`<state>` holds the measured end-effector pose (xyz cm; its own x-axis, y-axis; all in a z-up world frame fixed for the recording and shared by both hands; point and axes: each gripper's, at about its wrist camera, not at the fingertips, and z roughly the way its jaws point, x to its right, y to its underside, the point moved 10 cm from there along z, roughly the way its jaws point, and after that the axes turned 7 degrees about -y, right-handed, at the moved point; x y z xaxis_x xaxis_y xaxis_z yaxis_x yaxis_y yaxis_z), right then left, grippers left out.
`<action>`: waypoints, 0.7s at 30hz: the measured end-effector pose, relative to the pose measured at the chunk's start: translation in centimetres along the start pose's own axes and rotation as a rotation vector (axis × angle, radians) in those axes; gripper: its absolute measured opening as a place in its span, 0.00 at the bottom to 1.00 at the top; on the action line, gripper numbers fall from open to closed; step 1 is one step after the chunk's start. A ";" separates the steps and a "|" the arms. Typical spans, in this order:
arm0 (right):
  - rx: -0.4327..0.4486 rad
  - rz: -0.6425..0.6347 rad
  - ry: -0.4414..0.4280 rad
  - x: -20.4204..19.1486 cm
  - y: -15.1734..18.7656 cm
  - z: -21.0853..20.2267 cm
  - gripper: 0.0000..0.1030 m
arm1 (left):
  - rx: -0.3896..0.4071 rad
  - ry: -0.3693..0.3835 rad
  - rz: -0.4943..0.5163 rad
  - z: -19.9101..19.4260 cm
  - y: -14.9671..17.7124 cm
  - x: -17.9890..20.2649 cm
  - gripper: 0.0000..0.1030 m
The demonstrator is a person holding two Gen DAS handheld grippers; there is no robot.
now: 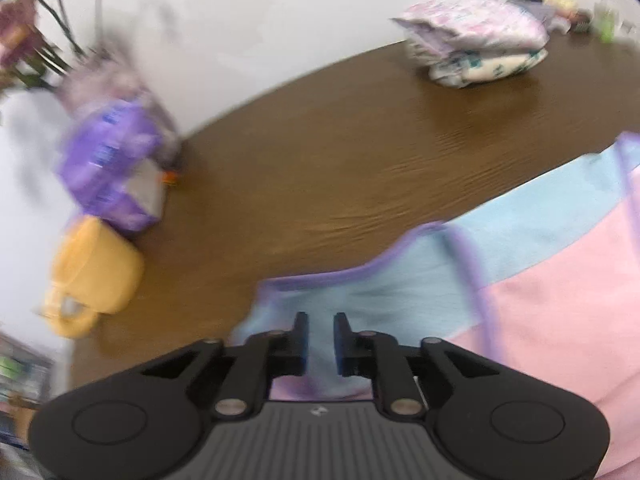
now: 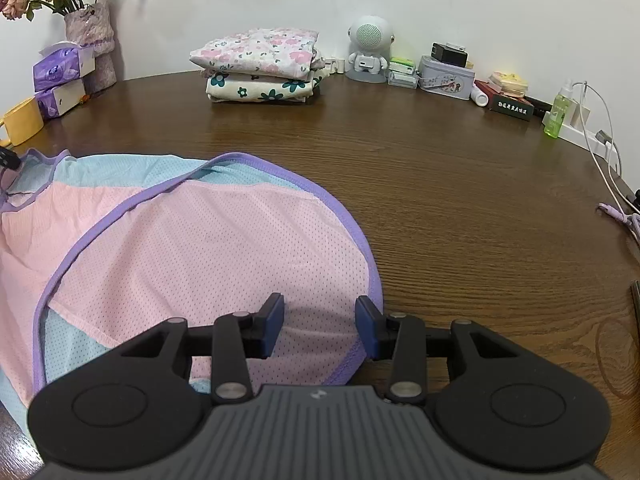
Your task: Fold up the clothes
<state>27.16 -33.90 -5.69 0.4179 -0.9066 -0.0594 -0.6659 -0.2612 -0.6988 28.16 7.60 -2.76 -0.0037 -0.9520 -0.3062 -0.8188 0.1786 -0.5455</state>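
The left tool [image 1: 321, 334] hovers narrowly spread above the pink-and-blue mesh garment [image 2: 208, 240] on the wooden counter [image 2: 460, 208]; the right tool [image 2: 320, 320] stands spread, holding nothing.

Left edge: yellow mug [image 2: 22, 120], purple tissue packs [image 2: 64, 68], vase [image 2: 94, 40]
Back wall: white robot-shaped speaker [image 2: 368, 50], tin [image 2: 446, 78]
Right: green bottle [image 2: 558, 114]

Left gripper [image 1: 321, 338] is pitched downward, jaws parted by a narrow gap; view is motion-blurred. Right gripper [image 2: 320, 326] is likewise pitched downward, jaws held apart at a moderate width, nothing seen pressed between the pads.
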 end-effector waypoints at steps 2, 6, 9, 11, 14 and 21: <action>0.001 -0.002 -0.003 0.0 0.0 0.0 0.39 | 0.015 0.089 -0.095 -0.9 -0.5 -0.8 0.21; -0.003 -0.005 -0.009 0.0 0.0 -0.1 0.39 | 0.088 0.010 -0.194 -2.8 -1.0 -5.5 0.29; -0.008 -0.005 -0.012 0.0 0.0 -0.1 0.39 | 0.081 -0.090 -0.209 -2.8 -0.4 -9.0 0.26; -0.015 0.000 -0.014 0.0 -0.1 0.0 0.39 | 0.028 -0.074 -0.198 -1.7 0.4 -9.5 0.21; -0.035 0.007 -0.015 0.1 -0.2 0.1 0.39 | -0.034 0.000 -0.161 0.2 1.7 -8.4 0.16; -0.109 0.008 -0.019 0.2 -0.6 0.5 0.41 | -0.044 0.062 -0.074 2.4 1.5 -4.6 0.18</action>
<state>27.96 -33.70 -5.61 0.4227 -0.9028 -0.0789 -0.7321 -0.2889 -0.6169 28.31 12.81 -4.03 0.0230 -0.9759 -0.2170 -0.8427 0.0978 -0.5294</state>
